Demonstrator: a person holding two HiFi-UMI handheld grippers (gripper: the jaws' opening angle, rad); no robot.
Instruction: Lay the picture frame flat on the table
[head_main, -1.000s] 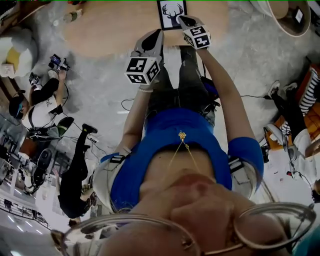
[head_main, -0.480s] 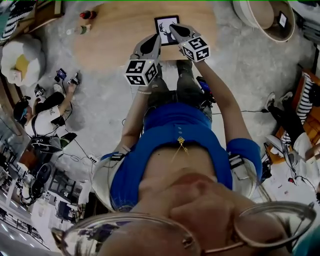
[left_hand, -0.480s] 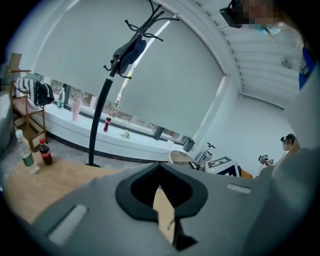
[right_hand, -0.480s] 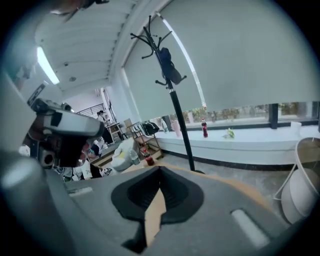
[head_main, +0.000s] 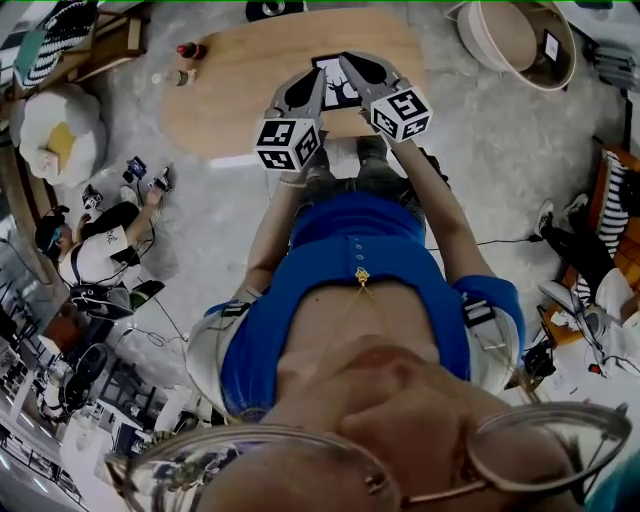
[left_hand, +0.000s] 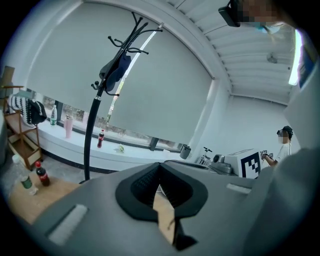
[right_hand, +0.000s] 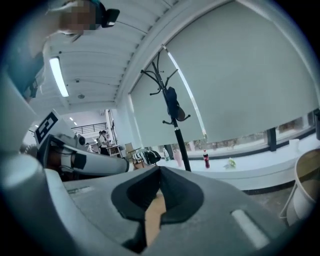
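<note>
Toward the near edge of the oval wooden table (head_main: 240, 90), right of its middle, sits the black-framed deer-silhouette picture frame (head_main: 333, 82). From the head view I can't tell if it's leaning upright or already flat. Left gripper (head_main: 308, 88) is just beside its left edge and right gripper (head_main: 358, 66) is at its upper right corner. Both have their jaws pressed together with nothing between them, and both gripper views look out over the room, frame not in shot.

My read is we're at the approach/contact step, no grasp. If the frame is standing, the next move calls for a controlled tip: one closed tip on the top edge, the other bracing the base so it doesn't skid.

Containers:
- Dark red-capped cola bottle (head_main: 190, 50) and clear plastic bottle (head_main: 170, 76) at the table's far left end, well apart from the frame.
- Pale round basket (head_main: 480, 45) on the floor off the right end, holding a small dark rectangular item (head_main: 552, 45).
</note>
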